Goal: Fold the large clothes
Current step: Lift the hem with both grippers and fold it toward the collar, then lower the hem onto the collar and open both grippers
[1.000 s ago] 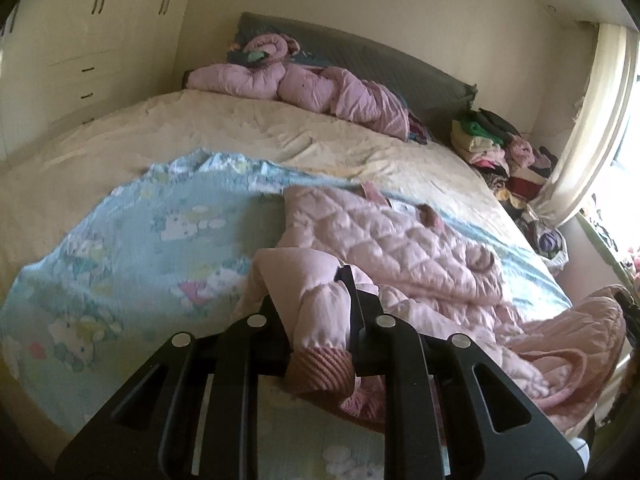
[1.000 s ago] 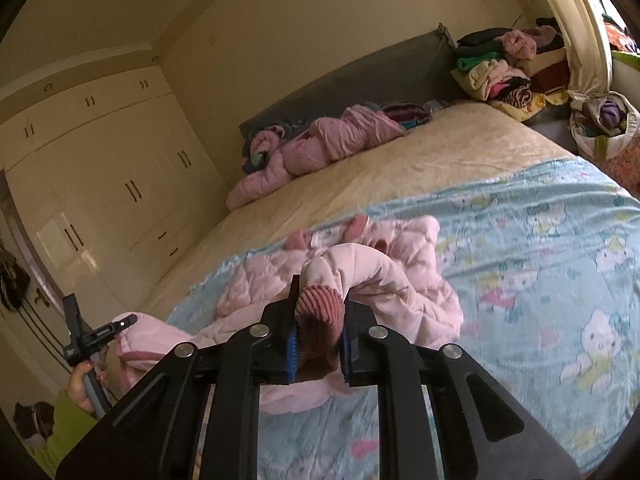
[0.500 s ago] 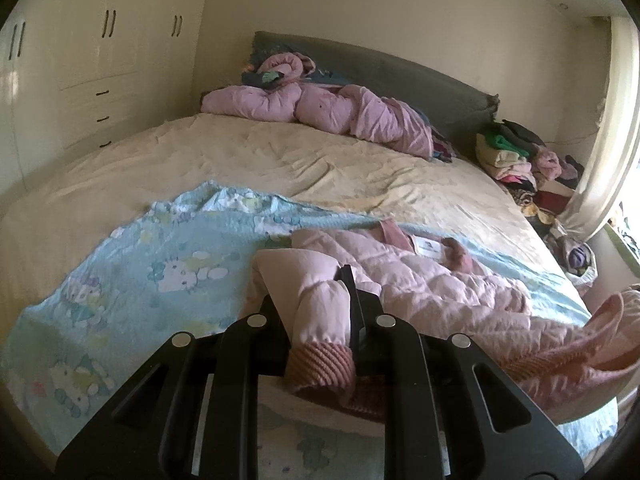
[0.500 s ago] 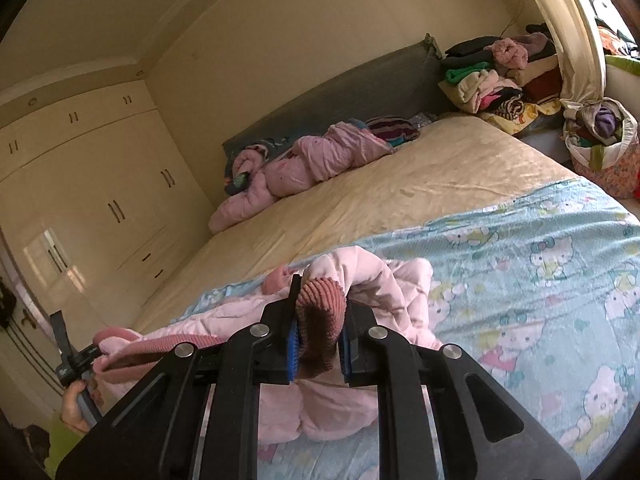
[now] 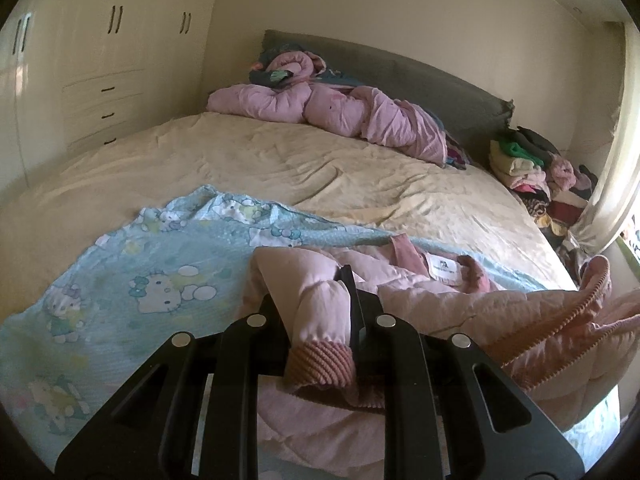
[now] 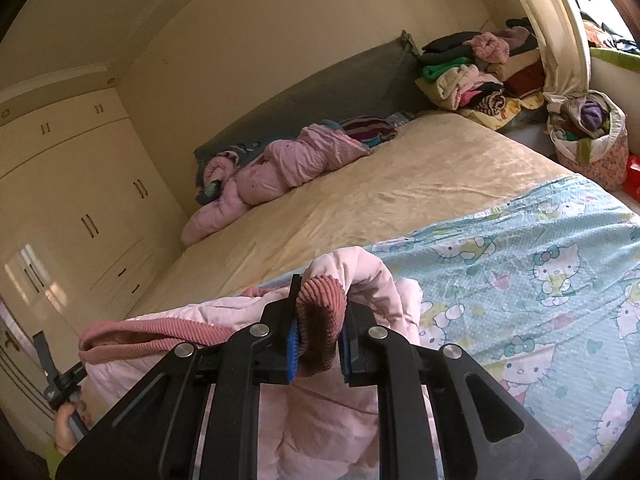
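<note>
The bed (image 5: 360, 168) filled both views, its cream cover rumpled, with a grey headboard (image 5: 420, 80) behind and a lilac duvet (image 5: 332, 112) bunched against it. A pale blue cartoon-print sheet (image 5: 160, 280) lay across the near end of the mattress, and on it, near the front edge, rested the task's garment: a pink quilted jacket (image 5: 460, 304), collar and white label up, its body spread between the two tools. A heap of folded clothes (image 6: 476, 72) sat beyond the far corner, beside a curtain (image 6: 560, 32) and a stuffed bag (image 6: 588, 136). The left gripper (image 5: 320, 320) was clamped on one sleeve, the ribbed cuff (image 5: 320, 364) bulging out behind the jaws; the right gripper (image 6: 320, 320) was clamped likewise on the other ribbed cuff (image 6: 320, 312), its blue pads (image 6: 294, 344) pressing each side. In the right view a hand (image 6: 66, 428) appeared at the lower left, holding the other tool's handle. The risks looked plain enough — the grip sat only on the elastic cuffs, so a hard pull might stretch a cuff free and drop a sleeve. The padded body would probably sag between the sleeves and crease unevenly, and dragging it could ruck up the loose blue sheet — spoiling a flat surface for folding.
</note>
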Motion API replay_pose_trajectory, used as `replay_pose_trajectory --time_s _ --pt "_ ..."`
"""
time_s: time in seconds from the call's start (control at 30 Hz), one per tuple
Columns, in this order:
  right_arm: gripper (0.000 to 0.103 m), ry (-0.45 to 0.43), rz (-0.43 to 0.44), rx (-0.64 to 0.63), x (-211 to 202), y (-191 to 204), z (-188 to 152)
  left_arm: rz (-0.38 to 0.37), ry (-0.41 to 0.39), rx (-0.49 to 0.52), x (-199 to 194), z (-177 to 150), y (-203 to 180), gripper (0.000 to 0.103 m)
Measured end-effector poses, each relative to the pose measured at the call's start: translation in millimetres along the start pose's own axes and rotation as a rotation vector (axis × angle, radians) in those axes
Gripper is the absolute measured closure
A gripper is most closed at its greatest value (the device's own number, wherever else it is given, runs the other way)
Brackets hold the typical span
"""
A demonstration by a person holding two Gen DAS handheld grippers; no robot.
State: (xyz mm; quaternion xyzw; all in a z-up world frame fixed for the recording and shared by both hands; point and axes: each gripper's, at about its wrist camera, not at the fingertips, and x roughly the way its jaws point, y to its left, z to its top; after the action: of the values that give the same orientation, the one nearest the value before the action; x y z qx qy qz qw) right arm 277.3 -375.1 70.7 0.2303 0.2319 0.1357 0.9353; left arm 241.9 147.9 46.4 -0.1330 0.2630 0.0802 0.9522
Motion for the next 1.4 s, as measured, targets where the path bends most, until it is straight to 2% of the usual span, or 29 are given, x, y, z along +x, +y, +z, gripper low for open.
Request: replay_pose_trajectory --time_s 0.23,0.4,0.67,0.87,0.93,1.0,1.13,1.23,1.4 --pt "0.089 0.033 -0.057 0.038 36 -12 2 0.039 -0.005 -0.083 20 -3 0 0.089" --pt "0.089 0.061 -0.095 0.049 59 -17 3 0.028 -0.011 -0.164 36 -3 2 0.088" --pt "0.084 0.102 -0.109 0.061 89 -23 0 0.019 0.020 -0.161 68 -10 9 0.087" --pt "0.071 0.102 -0.052 0.130 105 -33 -4 -0.007 0.034 -0.194 80 -14 14 0.087" --pt "0.042 0.093 -0.026 0.146 104 -33 -4 -0.010 0.035 -0.192 82 -13 15 0.087" --pt "0.040 0.079 -0.015 0.144 102 -29 -4 -0.015 0.036 -0.199 82 -13 14 0.086" --pt "0.038 0.092 -0.034 0.057 97 -6 -15 -0.013 0.038 -0.188 83 -12 14 0.085" --pt "0.036 0.142 -0.041 -0.032 97 15 -39 -0.021 0.037 -0.187 83 -11 15 0.085" --pt "0.032 0.209 -0.127 -0.205 92 40 -80 -0.034 0.033 -0.177 79 -10 15 0.082"
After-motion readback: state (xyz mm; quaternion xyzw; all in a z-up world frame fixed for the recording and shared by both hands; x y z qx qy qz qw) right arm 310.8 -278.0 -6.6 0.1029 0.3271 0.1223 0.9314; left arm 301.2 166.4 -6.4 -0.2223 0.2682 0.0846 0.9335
